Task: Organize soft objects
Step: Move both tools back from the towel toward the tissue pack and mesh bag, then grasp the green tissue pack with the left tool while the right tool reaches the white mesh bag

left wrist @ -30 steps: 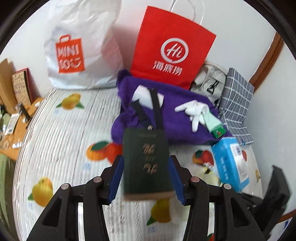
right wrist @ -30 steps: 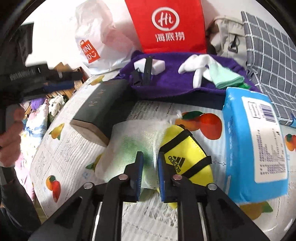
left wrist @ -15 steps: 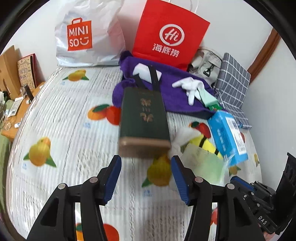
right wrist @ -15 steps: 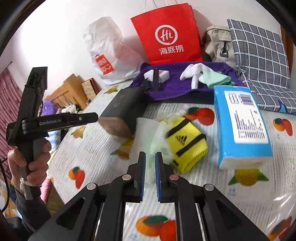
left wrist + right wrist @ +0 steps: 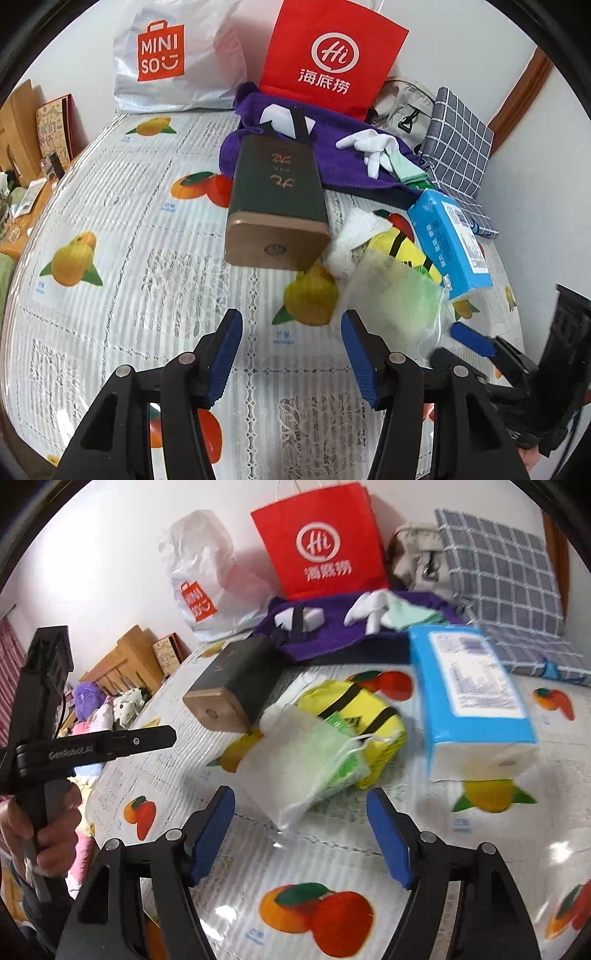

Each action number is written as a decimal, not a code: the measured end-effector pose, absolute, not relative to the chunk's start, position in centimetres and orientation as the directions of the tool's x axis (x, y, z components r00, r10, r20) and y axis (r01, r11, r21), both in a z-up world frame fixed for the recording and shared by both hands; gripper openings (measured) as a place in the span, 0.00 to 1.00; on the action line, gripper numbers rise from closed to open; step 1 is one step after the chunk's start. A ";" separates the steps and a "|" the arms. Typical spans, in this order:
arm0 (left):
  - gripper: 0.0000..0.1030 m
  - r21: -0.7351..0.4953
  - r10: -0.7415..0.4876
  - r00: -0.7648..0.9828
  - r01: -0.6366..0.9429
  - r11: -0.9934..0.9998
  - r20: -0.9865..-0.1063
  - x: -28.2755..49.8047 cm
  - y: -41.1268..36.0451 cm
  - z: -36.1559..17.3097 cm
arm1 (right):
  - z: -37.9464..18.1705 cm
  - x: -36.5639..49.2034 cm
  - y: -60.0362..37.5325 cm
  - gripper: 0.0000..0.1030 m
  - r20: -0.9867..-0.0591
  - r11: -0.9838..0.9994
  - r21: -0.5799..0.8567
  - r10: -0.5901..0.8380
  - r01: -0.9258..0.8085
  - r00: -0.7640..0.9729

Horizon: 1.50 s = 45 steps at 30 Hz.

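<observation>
A dark green box with a tan end (image 5: 277,199) lies on the fruit-print cloth (image 5: 122,236); it also shows in the right wrist view (image 5: 236,681). Beside it lie a white mesh bag with green contents (image 5: 395,302) (image 5: 299,757), a yellow Adidas pouch (image 5: 406,251) (image 5: 354,712) and a blue tissue pack (image 5: 448,240) (image 5: 469,686). A purple towel (image 5: 332,147) behind holds white gloves (image 5: 369,146) and a white item with a black strap (image 5: 286,118). My left gripper (image 5: 291,345) is open and empty in front of the box. My right gripper (image 5: 301,830) is open and empty just before the mesh bag.
A red paper bag (image 5: 332,55), a white Miniso bag (image 5: 173,59), a beige backpack (image 5: 402,107) and a grey checked cushion (image 5: 458,144) line the wall. Wooden furniture (image 5: 122,661) and soft toys (image 5: 107,709) stand past the left edge.
My left gripper let go of the green box and pulled back, leaving it on the cloth. My right gripper opened, released the mesh bag and backed away.
</observation>
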State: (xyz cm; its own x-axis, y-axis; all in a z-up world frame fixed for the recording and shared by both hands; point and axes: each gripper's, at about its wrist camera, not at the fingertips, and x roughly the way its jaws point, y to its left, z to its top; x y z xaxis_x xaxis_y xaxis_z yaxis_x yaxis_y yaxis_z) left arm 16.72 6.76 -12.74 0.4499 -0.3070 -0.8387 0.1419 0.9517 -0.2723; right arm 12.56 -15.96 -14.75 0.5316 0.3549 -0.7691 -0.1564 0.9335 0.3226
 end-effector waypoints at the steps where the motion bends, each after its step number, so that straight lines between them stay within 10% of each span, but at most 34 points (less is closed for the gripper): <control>1: 0.52 -0.274 -0.308 0.446 0.141 0.951 -0.840 16.6 6.8 -13.0 | -15.3 12.8 -15.8 0.65 -0.778 0.932 0.330 0.358 -0.148 0.516; 5: 0.52 -0.278 -0.310 0.434 0.135 0.951 -0.846 16.3 7.2 -13.7 | -17.1 13.4 -15.5 0.05 -0.785 0.905 0.400 0.420 -0.145 0.456; 26: 0.59 -0.226 -0.328 0.398 0.282 0.932 -0.856 16.0 0.1 -14.1 | -14.8 5.3 -24.4 0.03 -0.773 0.917 0.375 0.389 -0.133 0.501; 31: 0.65 -0.179 -0.328 0.389 0.371 0.911 -0.861 16.1 -3.8 -14.7 | -17.2 5.0 -27.8 0.11 -0.830 0.945 0.325 0.309 -0.047 0.465; 38: 0.68 -0.127 -0.304 0.371 0.432 0.893 -0.878 17.0 -6.7 -16.2 | -16.6 3.5 -29.4 0.75 -0.820 0.980 0.194 0.192 -0.053 0.539; 45: 0.68 -0.083 -0.268 0.346 0.467 0.881 -0.899 18.2 -8.5 -17.8 | -17.0 5.8 -28.4 0.85 -0.803 0.977 0.184 0.212 -0.107 0.557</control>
State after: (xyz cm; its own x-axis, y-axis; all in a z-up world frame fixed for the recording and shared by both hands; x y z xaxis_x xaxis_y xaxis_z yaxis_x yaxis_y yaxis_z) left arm 18.21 -8.48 -17.82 0.3456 -0.2676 -0.8994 0.4668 0.8805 -0.0826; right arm 5.77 -28.38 -17.05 0.5573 0.2121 -0.8028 -0.1072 0.9771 0.1838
